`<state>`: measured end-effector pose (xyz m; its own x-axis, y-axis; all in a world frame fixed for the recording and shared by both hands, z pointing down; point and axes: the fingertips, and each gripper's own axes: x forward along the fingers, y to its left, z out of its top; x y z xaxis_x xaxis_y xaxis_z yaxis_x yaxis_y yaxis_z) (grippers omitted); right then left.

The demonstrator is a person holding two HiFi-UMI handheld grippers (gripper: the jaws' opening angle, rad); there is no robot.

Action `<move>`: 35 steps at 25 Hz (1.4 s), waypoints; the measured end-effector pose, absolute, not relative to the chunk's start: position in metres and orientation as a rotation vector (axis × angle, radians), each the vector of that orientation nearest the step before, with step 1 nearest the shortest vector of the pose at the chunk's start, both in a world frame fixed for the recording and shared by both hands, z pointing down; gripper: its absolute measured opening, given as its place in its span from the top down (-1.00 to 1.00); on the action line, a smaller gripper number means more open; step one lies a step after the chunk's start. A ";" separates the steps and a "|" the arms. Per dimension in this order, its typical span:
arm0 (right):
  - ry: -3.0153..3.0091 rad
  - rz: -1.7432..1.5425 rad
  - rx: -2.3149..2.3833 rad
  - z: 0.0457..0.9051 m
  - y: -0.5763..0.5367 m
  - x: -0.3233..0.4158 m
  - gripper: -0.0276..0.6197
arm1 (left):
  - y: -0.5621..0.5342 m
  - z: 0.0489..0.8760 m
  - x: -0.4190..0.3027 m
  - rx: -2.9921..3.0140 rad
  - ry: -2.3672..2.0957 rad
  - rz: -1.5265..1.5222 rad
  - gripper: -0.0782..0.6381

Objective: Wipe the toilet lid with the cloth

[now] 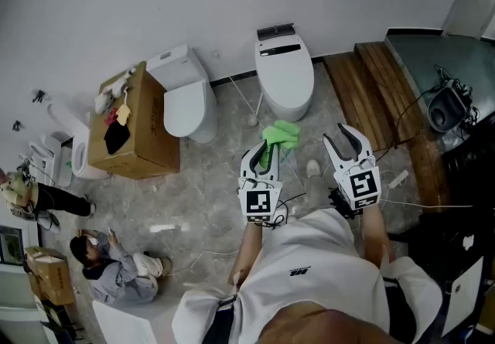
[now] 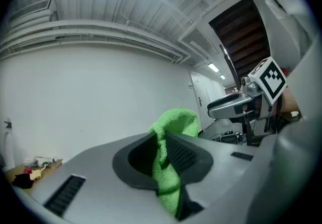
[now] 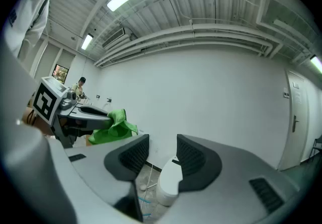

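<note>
While the green cloth (image 1: 280, 135) hangs pinched in the clamped jaws of my left tool (image 1: 261, 154), the toilet lid (image 1: 285, 72) lies just ahead of and below it, its long axis running away toward the wall. My right tool (image 1: 349, 141) is empty, jaws parted, farther off to the side.
</note>
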<state>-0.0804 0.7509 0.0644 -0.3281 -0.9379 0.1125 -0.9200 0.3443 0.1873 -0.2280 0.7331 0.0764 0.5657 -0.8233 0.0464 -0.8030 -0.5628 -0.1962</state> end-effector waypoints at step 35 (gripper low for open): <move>-2.483 0.046 1.554 0.109 0.413 0.026 0.35 | 0.412 0.112 -0.119 -2.647 1.538 -0.265 0.59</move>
